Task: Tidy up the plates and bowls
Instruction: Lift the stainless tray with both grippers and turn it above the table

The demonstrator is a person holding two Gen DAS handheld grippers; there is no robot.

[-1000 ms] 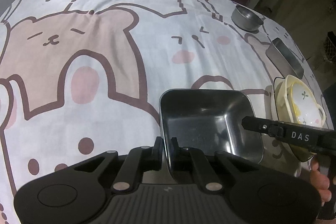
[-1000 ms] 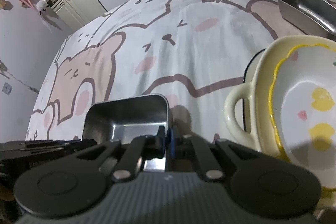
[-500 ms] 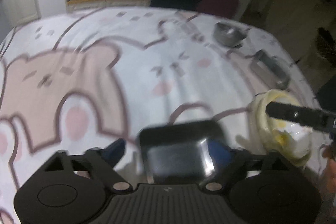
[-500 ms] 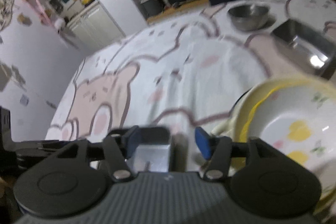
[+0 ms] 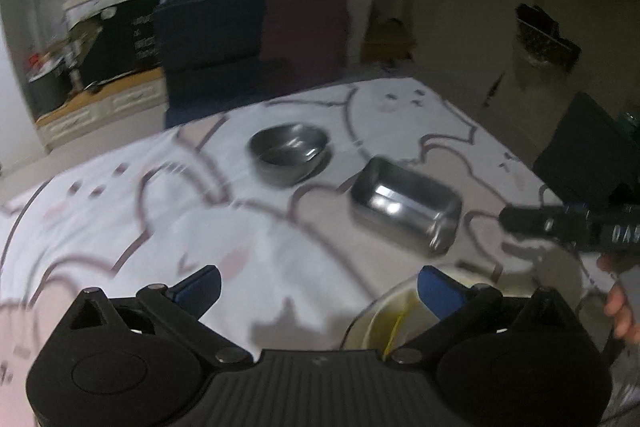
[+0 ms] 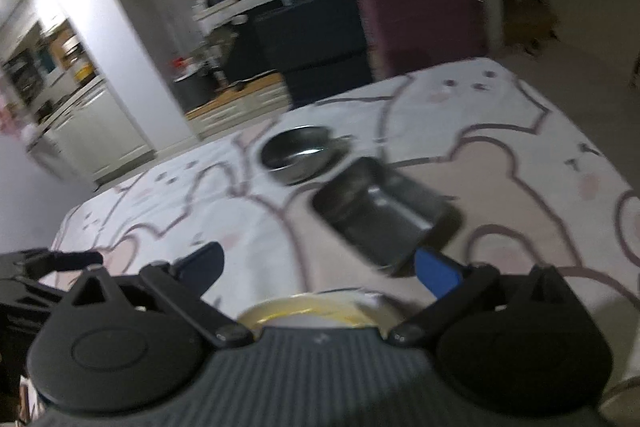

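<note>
Both the left gripper (image 5: 318, 285) and right gripper (image 6: 320, 267) have just been opening; their jaws stand apart, empty. Cream bowls (image 6: 312, 311) sit under them at six o'clock, the steel tray (image 6: 384, 215) and round steel bowl (image 6: 300, 155) toward twelve.

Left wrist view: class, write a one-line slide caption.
Open left hand-held gripper above cartoon tablecloth, facing round steel bowl and rectangular steel tray.

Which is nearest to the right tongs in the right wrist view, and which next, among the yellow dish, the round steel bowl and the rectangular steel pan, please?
1. Yellow dish: directly below the open right tongs, at the bottom edge.
2. Rectangular steel pan: just beyond, ahead and slightly right.
3. Round steel bowl: farthest, behind the pan, slightly left.
</note>
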